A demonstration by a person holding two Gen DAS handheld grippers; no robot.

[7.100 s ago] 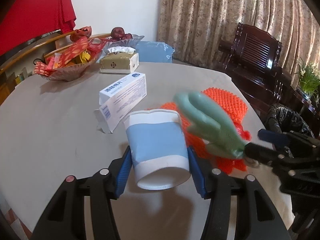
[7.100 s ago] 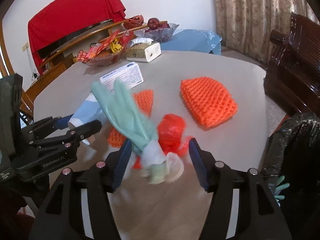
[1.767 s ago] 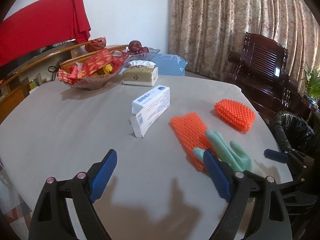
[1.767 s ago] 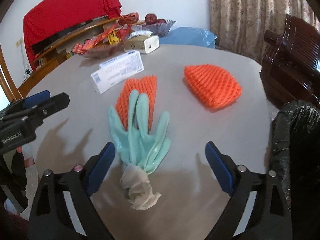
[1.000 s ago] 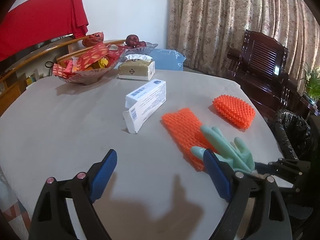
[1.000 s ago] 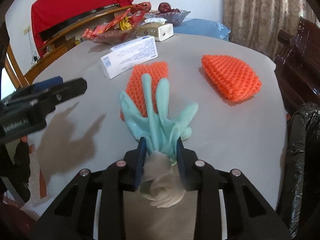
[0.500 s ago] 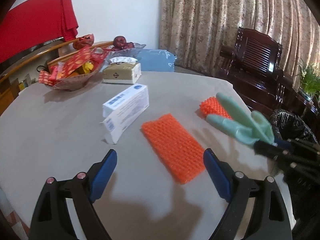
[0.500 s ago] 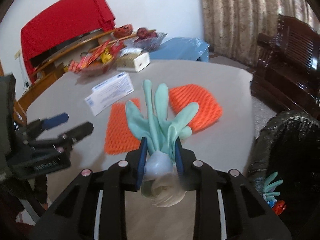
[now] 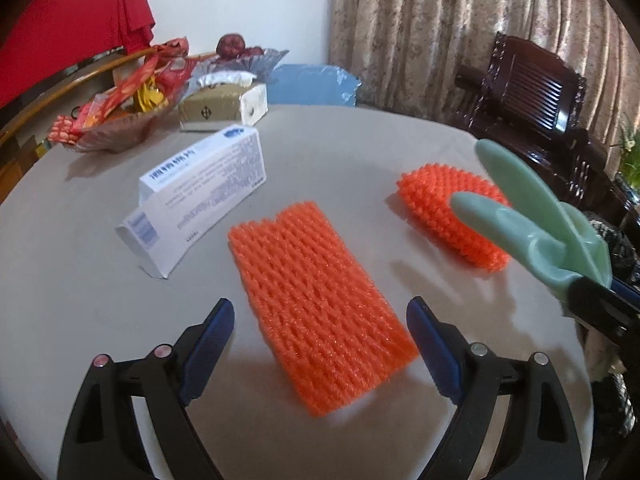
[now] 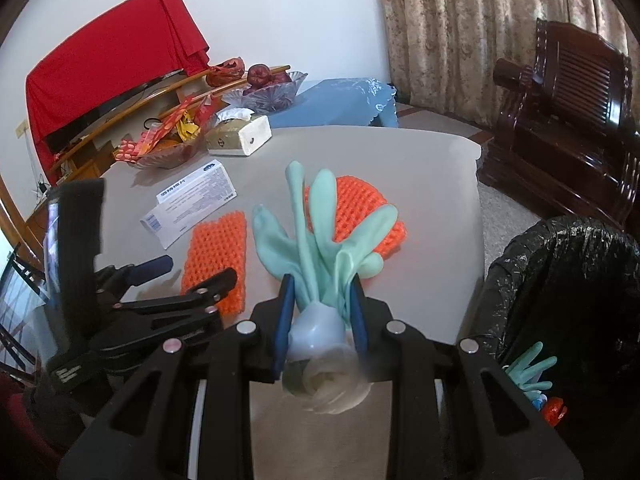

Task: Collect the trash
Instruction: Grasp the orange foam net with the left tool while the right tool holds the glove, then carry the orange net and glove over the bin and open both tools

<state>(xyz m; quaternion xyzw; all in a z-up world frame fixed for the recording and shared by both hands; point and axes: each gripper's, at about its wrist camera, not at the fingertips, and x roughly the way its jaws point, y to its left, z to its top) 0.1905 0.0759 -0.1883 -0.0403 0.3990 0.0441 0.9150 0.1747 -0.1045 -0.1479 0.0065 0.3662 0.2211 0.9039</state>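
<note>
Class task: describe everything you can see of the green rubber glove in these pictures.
The green rubber glove is pale mint and smooth. The right gripper is shut on its bunched cuff, where whitish lining bulges out behind. It is held above the table with its limp fingers fanned upward, in front of the orange foam nets.

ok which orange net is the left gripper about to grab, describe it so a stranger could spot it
On the round grey table, find the white box. Just right of it, between the open left gripper, lies the flat rectangular orange net; the other orange net is domed.

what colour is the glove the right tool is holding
Pale mint green glove, seen best in the right wrist view.
</note>
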